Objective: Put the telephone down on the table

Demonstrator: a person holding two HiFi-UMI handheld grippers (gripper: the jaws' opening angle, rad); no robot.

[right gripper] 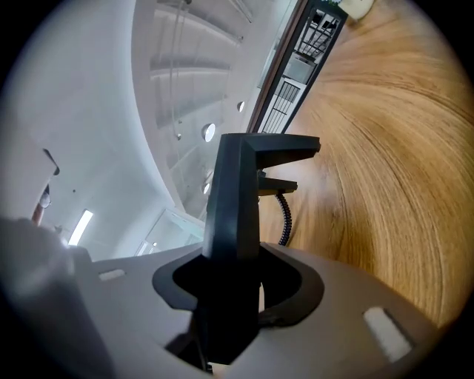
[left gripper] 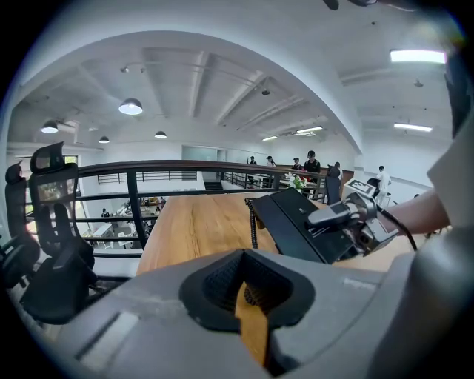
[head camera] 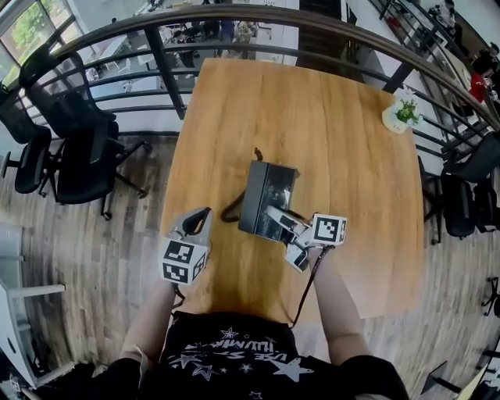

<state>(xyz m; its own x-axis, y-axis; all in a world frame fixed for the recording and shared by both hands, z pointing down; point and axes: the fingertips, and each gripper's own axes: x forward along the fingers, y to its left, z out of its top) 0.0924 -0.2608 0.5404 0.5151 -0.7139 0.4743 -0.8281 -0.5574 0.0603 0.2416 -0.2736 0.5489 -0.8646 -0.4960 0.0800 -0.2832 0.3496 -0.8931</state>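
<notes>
The black telephone (head camera: 266,195) is held tilted over the wooden table (head camera: 312,117), with my right gripper (head camera: 279,219) shut on its near edge. In the right gripper view the telephone (right gripper: 233,200) stands edge-on between the jaws, and its coiled cord (right gripper: 285,218) hangs toward the tabletop (right gripper: 385,148). My left gripper (head camera: 201,216) hovers at the table's near left edge, jaws together and holding nothing. From the left gripper view I see the telephone (left gripper: 296,222), the right gripper (left gripper: 337,215) on it and the cord (left gripper: 254,222) dropping to the table (left gripper: 192,222).
A small potted plant (head camera: 402,113) stands at the table's far right corner. Black office chairs (head camera: 70,148) sit to the left and more chairs (head camera: 469,195) to the right. A dark railing (head camera: 234,16) curves behind the table.
</notes>
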